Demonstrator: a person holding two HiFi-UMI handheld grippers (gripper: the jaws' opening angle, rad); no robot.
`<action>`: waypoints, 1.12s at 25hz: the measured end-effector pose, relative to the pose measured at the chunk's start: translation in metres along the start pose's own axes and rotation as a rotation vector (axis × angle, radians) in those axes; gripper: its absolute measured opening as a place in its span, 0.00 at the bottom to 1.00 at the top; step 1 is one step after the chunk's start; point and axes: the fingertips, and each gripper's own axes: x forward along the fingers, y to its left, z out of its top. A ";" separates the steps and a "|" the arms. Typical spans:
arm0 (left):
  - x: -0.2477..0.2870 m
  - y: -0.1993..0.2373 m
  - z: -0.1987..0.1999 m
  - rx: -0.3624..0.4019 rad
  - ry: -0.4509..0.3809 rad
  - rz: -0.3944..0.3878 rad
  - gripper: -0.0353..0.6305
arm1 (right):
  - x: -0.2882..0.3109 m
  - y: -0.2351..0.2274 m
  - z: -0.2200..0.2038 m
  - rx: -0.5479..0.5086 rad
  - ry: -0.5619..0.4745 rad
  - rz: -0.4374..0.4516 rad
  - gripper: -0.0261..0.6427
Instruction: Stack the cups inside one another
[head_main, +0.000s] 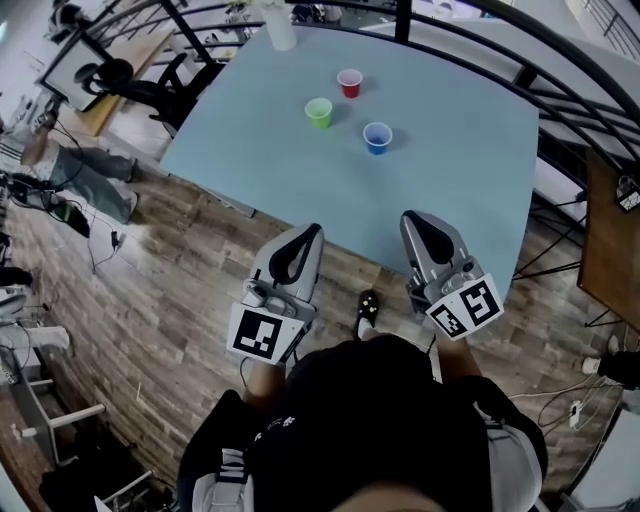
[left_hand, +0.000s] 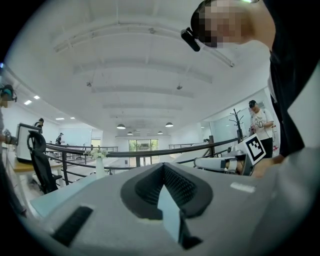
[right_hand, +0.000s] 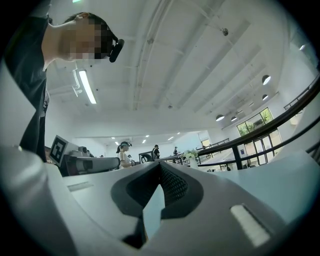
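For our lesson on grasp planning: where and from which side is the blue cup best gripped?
Probably its rim wall, from the near side, with the right gripper: the blue cup stands upright, mouth open, closest to it, apart from the green cup.

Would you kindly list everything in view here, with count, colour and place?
Table: one, pale blue, ahead of the person.
Red cup: one, red, farthest on the table, upright.
Green cup: one, green, left of the other two, upright.
Blue cup: one, blue, nearest of the three, upright.
Vase: one, white, far edge of the table.
Chair: one, black, left of the table.
Railing: one, black, beyond the table.
Floor: brown wood.
Left tool: one, grey, near table edge, shut, empty.
Right tool: one, grey, over the table's near edge, shut, empty.
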 end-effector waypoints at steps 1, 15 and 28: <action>0.006 0.001 0.001 -0.001 0.000 0.003 0.03 | 0.001 -0.006 0.002 -0.001 0.000 0.000 0.04; 0.053 0.021 -0.006 -0.019 -0.002 0.024 0.03 | 0.025 -0.047 0.003 -0.047 0.033 0.031 0.04; 0.100 0.048 -0.011 -0.021 -0.001 -0.064 0.03 | 0.046 -0.075 0.001 -0.089 0.037 -0.057 0.04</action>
